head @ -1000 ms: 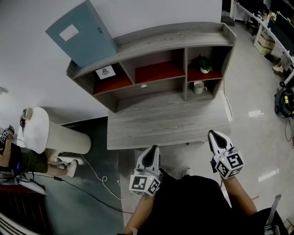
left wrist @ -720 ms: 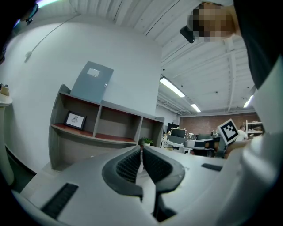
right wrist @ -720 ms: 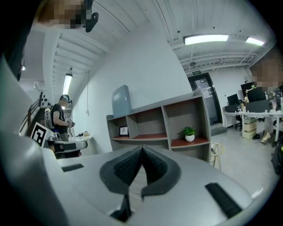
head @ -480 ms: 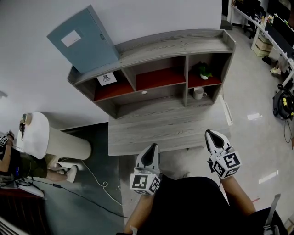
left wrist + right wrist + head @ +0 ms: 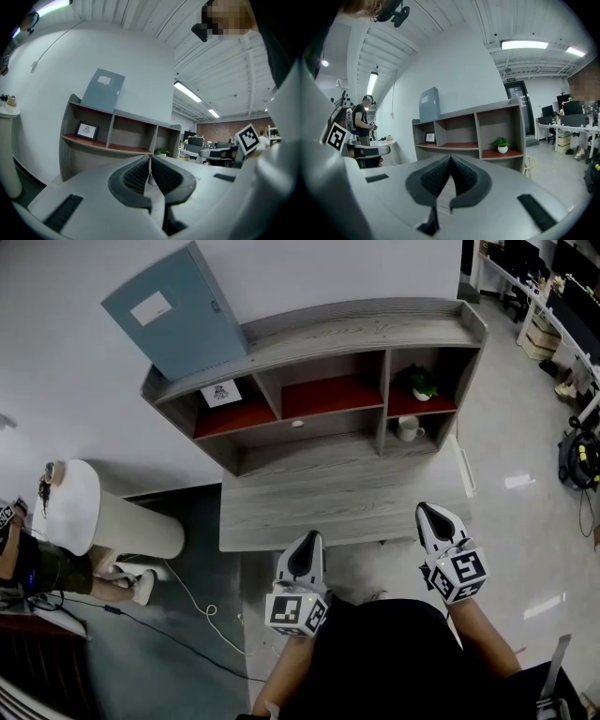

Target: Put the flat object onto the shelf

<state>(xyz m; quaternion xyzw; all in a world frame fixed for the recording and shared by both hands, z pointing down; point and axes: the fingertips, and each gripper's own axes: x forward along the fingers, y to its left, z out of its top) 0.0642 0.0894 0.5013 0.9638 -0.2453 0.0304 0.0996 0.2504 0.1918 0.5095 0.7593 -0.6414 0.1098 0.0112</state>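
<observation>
A flat blue-grey panel with a white label (image 5: 176, 307) stands tilted on top of the grey shelf unit (image 5: 361, 329), leaning against the white wall. It also shows in the left gripper view (image 5: 103, 90) and the right gripper view (image 5: 429, 104). My left gripper (image 5: 307, 542) hangs just short of the desk's front edge, shut and empty (image 5: 150, 159). My right gripper (image 5: 429, 513) is by the desk's front right corner, also shut with nothing in it (image 5: 450, 157). Both point toward the shelf, well away from the panel.
The shelf unit stands on a grey desk (image 5: 328, 502). Its compartments hold a small framed picture (image 5: 220, 393), a potted plant (image 5: 421, 382) and a white mug (image 5: 407, 428). A white round table (image 5: 70, 507) and a person (image 5: 37, 568) are at the left; a cable (image 5: 202, 610) lies on the floor.
The right gripper has drifted slightly toward the desk. The left gripper has barely moved, and both stay shut.
</observation>
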